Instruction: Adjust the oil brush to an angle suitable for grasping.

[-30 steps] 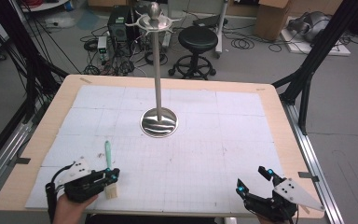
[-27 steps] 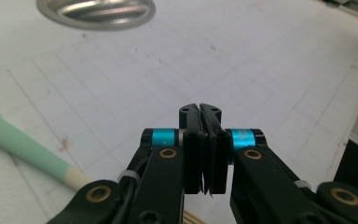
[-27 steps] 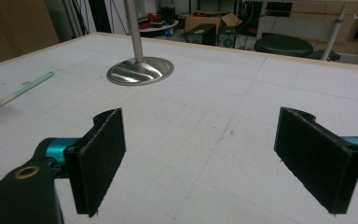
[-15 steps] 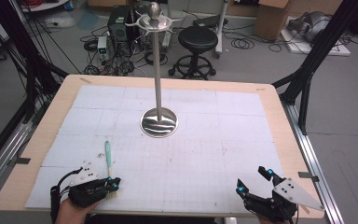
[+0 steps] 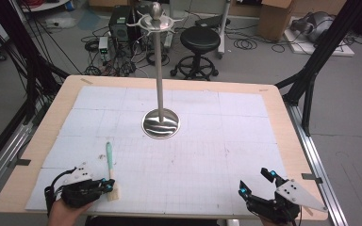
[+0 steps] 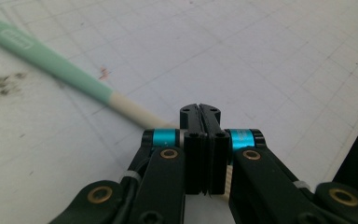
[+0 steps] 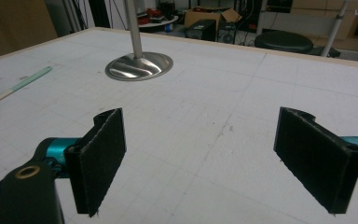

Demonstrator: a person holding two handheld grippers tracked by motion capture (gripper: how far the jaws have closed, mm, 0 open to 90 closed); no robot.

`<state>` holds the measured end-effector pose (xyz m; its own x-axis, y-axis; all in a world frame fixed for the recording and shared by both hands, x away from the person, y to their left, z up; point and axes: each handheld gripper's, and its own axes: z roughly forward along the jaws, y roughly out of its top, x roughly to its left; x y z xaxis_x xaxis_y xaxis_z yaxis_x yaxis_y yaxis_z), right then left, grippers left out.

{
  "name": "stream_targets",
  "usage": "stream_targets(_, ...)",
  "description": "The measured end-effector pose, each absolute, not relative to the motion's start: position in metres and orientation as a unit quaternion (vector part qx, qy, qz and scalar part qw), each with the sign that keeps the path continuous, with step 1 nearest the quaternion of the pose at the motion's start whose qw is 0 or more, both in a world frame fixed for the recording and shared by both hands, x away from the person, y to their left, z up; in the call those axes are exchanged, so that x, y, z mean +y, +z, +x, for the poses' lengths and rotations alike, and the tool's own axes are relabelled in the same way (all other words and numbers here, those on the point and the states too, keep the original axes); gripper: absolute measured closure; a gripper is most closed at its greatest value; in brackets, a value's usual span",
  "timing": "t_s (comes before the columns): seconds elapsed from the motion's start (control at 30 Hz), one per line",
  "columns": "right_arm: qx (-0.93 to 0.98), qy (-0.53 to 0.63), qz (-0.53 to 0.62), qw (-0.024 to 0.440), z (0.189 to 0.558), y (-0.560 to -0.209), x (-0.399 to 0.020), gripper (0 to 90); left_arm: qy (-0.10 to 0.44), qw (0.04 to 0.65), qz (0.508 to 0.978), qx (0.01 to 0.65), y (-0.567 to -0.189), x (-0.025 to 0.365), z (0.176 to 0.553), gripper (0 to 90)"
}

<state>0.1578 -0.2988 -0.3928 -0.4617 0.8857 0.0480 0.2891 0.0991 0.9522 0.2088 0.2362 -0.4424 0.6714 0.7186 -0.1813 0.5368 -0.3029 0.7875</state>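
The left gripper [image 5: 107, 184] sits low at the near left corner of the bench [image 5: 283, 108], its jaws pressed together. In the left gripper view the jaws meet flat with nothing showing between the pads, and a brush [image 6: 70, 74] lies on the white gridded mat just beyond them. The brush has a mint-green handle and a cream neck that runs down behind the closed jaws; whether the jaws touch it cannot be told. From the high view the brush [image 5: 109, 162] lies nearly lengthwise, handle pointing away from the person, its pale head just beside the left gripper's tips.

The right gripper [image 5: 257, 183] rests at the near right corner, well apart from the brush, its jaws spread wide and holding nothing. A metal stand [image 5: 160, 123] with a round base and tall pole rises at the middle of the bench.
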Motion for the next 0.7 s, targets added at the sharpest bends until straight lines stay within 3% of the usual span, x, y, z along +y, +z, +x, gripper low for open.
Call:
stream_targets(0.17,0.685,0.514,0.429,0.288,0.159,-0.393,-0.297,15.1,0.105,0.461,0.798,0.374,-0.440,0.223,0.208,87.2)
stream_targets(0.37,0.685,0.513,0.430,0.289,0.159,-0.393,-0.297,15.1,0.100,0.433,0.819,0.364,-0.449,0.201,0.209,87.7)
stream_targets(0.7,0.682,0.515,0.431,0.290,0.158,-0.392,-0.298,15.2,0.112,0.400,0.818,0.398,-0.443,0.219,0.204,89.2)
